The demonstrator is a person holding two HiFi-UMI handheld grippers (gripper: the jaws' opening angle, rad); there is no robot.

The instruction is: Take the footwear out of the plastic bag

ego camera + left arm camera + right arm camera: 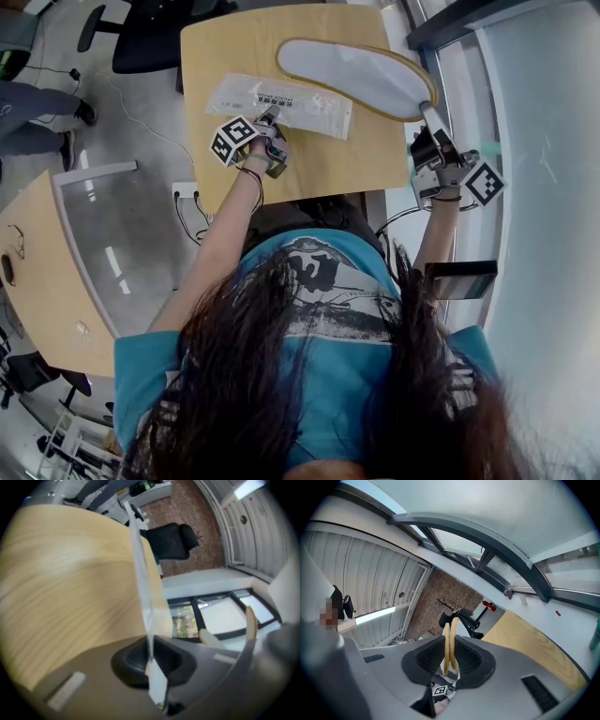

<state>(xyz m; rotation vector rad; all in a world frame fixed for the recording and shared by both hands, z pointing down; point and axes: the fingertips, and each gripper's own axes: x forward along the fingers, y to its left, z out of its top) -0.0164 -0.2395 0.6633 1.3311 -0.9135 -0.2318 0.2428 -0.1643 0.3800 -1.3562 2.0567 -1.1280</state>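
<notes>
The plastic bag (281,101) has a white label with dark print too small to read. Flat pale-grey slippers (356,77) with tan edging lie out of the bag at the far right of the surface (309,164). The right hand-held gripper (428,112) grasps their near end. The left hand-held gripper (272,118) is clenched on the bag's near edge.

- Plastic bag (278,103): label print is too small to read in the head view. In the left gripper view the bag (140,573) shows edge-on and blurred, so its contents cannot be told.
- Footwear (446,644): the right gripper view shows only two thin tan edges; the flat faces do not show.
- Table (225,56): near edge is hidden behind the person's hair (262,375) and shirt (319,272).
- Second person (33,98): cut off by the left edge; only legs and shoes show.
- Office chair (155,37): cut off by the top edge.
</notes>
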